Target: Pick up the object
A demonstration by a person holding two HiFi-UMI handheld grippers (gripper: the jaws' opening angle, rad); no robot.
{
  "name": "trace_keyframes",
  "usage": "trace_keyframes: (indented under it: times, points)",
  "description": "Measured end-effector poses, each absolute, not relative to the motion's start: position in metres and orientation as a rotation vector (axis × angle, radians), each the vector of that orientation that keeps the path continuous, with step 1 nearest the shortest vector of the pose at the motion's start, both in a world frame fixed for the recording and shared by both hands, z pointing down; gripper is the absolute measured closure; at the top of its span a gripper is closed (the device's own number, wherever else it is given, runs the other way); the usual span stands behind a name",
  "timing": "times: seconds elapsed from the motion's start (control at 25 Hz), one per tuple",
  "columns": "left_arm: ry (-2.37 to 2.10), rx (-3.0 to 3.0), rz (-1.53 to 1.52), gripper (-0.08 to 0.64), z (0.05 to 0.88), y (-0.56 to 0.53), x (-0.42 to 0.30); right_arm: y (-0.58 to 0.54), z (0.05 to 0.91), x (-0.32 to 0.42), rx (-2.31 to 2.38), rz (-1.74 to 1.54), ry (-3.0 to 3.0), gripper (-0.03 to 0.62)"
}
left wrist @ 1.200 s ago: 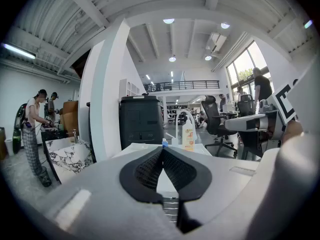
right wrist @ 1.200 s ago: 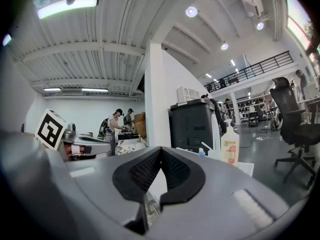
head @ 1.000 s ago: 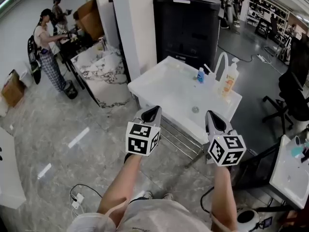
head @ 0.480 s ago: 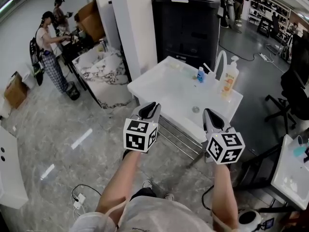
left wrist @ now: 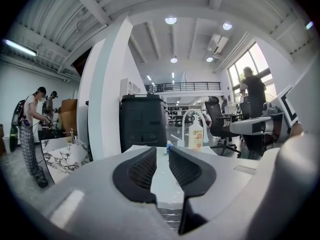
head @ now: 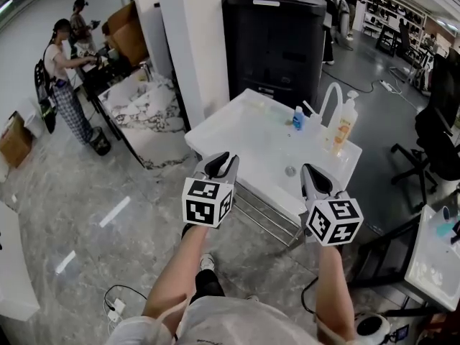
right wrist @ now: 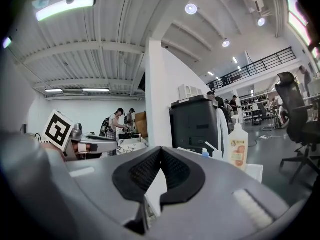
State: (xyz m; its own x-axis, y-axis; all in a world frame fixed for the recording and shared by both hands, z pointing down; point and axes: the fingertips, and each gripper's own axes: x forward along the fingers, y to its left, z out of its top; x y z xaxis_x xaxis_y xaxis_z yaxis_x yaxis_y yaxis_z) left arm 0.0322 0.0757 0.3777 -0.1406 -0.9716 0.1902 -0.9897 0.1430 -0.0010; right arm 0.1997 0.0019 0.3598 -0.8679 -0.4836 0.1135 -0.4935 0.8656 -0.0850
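Sink counter point(head: 251, 131) was faced at twelve o'clock; left gripper point(head: 224, 157) had just been opened, empty, likely for grasping; right gripper point(head: 308, 169) was closed.

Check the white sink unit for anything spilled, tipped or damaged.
Nothing stands out. On the white sink unit, the soap bottle and the small blue-capped bottle stand upright beside the tap, and no spill or damage shows on the top. Finer detail is too small to judge.
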Motion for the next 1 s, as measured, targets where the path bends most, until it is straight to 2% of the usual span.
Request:
trace_keyframes:
  times: [0.56,1.0]
  points:
    - [-2.12,2.11,0.183,0.455,0.381,-0.009,-0.067,-0.057,0.362,0.11,0.957,0.175,-2.874,0.594]
    - [-1.951,2.257,0.191,0.428,0.388,-0.067,-0.115,-0.089,0.361,0.064,1.153,0.176,-2.787,0.594]
